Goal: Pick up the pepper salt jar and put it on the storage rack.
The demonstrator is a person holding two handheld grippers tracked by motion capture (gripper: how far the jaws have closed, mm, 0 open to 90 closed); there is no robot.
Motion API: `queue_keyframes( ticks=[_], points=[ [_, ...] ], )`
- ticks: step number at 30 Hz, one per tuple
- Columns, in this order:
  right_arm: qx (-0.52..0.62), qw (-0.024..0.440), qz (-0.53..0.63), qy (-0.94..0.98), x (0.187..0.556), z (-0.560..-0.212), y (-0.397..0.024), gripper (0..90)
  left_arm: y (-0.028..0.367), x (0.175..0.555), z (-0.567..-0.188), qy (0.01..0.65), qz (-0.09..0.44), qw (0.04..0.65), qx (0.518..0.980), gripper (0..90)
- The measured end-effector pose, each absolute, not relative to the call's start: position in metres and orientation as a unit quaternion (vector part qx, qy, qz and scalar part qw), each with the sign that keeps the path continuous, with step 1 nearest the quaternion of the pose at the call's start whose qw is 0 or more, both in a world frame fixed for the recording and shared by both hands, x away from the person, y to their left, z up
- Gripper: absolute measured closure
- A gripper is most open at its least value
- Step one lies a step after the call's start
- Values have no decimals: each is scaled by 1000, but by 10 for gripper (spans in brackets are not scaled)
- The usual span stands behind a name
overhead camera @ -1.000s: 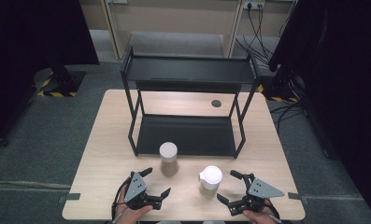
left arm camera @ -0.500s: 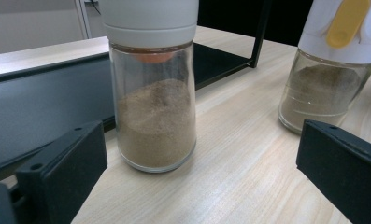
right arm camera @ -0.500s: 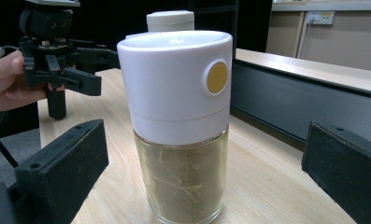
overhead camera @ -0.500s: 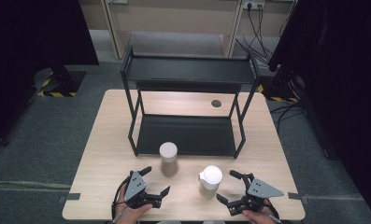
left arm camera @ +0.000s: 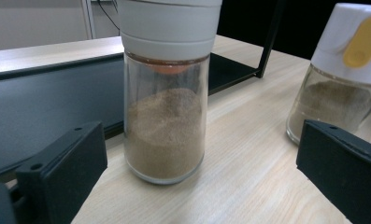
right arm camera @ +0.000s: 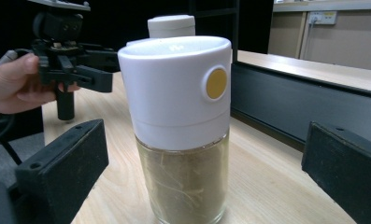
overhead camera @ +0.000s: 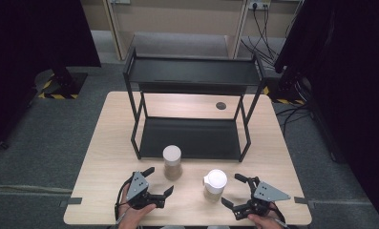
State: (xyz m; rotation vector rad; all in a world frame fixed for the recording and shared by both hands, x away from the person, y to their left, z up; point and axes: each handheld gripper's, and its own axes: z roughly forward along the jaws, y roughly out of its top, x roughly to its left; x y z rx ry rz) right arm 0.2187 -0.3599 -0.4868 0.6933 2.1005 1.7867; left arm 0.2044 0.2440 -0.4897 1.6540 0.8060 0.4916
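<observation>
1. The left gripper point(overhead camera: 158, 182) is being held with its jaws spread wide, nothing between them; the brown-spice jar point(left arm camera: 166, 98) is standing upright just ahead of it, centred in the gap.
2. The right gripper point(overhead camera: 235, 190) is likewise being held agape and empty, with the yellow-button shaker point(right arm camera: 181, 126) standing just ahead, between the jaw lines.
3. Both containers are being judged as rigid clear glass, roughly half filled, moderately light, smooth and breakable; a slip is being considered likely under a weak squeeze.
4. The glass body below each white cap point(left arm camera: 169, 23) is being proposed as the holding place, since a cap may twist or lift.
5. The black two-tier rack point(overhead camera: 192, 143) is standing beyond both jars.
</observation>
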Motion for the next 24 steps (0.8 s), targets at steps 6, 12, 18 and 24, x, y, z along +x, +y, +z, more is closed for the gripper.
queue_keyframes(
  ticks=[6, 12, 18, 24],
  points=[
    [240, 150, 621, 731, 219, -487, -360, 10, 243, 209, -486, 347, 215, 582, 704, 14],
    [240, 150, 621, 731, 218, -486, -360, 11, 241, 217, -480, 343, 219, 579, 706, 14],
    [240, 149, 621, 731, 218, -486, -360, 10, 237, 222, -477, 342, 224, 578, 706, 14],
    [239, 148, 621, 731, 219, -487, -359, 10, 235, 229, -472, 335, 226, 577, 710, 14]
  ],
)
